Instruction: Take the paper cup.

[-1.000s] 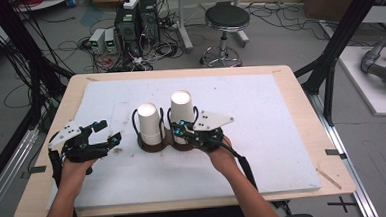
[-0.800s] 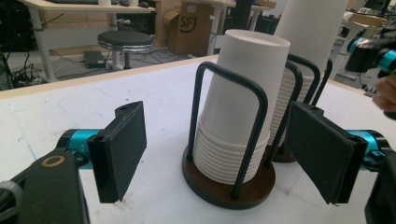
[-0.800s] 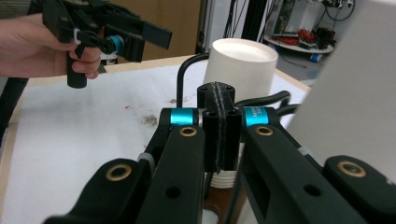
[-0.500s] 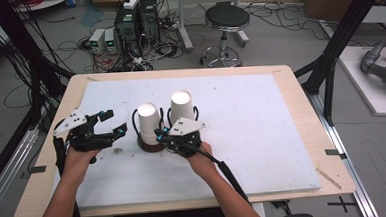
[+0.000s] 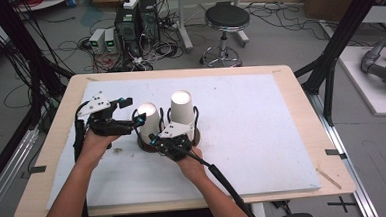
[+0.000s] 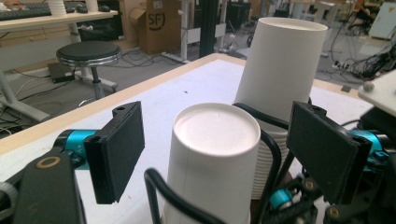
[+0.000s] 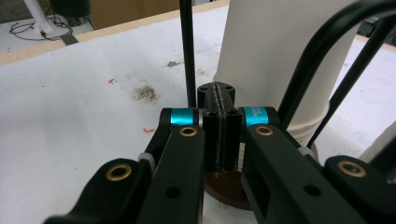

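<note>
Two white paper cups stand upside down in black wire holders on brown bases, mid-table. My left gripper reaches in from the left; its jaws have just been opening and now straddle the top of the shorter left cup, with the pads clear of its sides. Behind it stands the taller right cup. My right gripper sits low in front of the holders, shut with its pads together, its tip by a wire upright above the brown base.
The holders rest on a white mat over a wooden table. The mat shows small stains. Beyond the far edge are a stool, computer boxes and cables; black frame posts flank the table.
My left gripper moved right and up until its jaws came around the left cup's top. My right gripper slid left and down from beside the right cup to the holders' bases.
</note>
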`<action>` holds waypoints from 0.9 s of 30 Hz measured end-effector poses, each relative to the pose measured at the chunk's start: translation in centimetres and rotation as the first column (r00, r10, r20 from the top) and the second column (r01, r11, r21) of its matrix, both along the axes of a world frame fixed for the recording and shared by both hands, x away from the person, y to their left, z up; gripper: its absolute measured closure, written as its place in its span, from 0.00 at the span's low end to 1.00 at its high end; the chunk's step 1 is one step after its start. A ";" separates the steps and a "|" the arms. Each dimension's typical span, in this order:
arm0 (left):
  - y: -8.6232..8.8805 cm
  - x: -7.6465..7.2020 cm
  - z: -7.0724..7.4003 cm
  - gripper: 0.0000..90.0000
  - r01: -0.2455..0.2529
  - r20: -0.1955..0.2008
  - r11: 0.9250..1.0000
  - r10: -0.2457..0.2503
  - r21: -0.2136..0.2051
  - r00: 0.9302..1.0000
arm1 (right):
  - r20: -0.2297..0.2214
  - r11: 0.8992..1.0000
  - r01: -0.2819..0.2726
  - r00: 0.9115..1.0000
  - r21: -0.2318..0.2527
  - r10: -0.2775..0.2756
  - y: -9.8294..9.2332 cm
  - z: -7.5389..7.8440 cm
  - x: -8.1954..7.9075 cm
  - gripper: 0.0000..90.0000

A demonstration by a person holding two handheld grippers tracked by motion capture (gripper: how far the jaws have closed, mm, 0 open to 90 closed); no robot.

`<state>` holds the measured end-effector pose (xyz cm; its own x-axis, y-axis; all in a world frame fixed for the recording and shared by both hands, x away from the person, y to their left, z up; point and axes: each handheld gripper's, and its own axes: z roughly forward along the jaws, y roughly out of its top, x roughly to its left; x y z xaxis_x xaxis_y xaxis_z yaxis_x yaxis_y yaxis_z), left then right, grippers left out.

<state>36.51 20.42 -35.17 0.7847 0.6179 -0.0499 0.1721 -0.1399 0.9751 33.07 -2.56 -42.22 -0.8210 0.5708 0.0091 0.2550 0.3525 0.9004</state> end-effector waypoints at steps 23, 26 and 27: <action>-2.1 1.6 -1.4 0.31 0.023 -0.039 0.995 -0.019 0.099 0.999 | -0.081 0.998 0.060 0.995 -0.013 -0.061 1.1 -1.8 0.3 1.00; -2.1 1.6 -1.4 0.38 0.020 -0.033 0.995 -0.017 0.101 0.999 | -0.090 0.997 0.075 0.993 -0.013 -0.076 1.2 -1.9 0.3 1.00; -2.1 1.6 -1.4 0.38 0.021 -0.033 0.995 -0.017 0.102 0.999 | -0.091 0.997 0.076 0.993 -0.011 -0.077 1.2 -1.9 0.3 1.00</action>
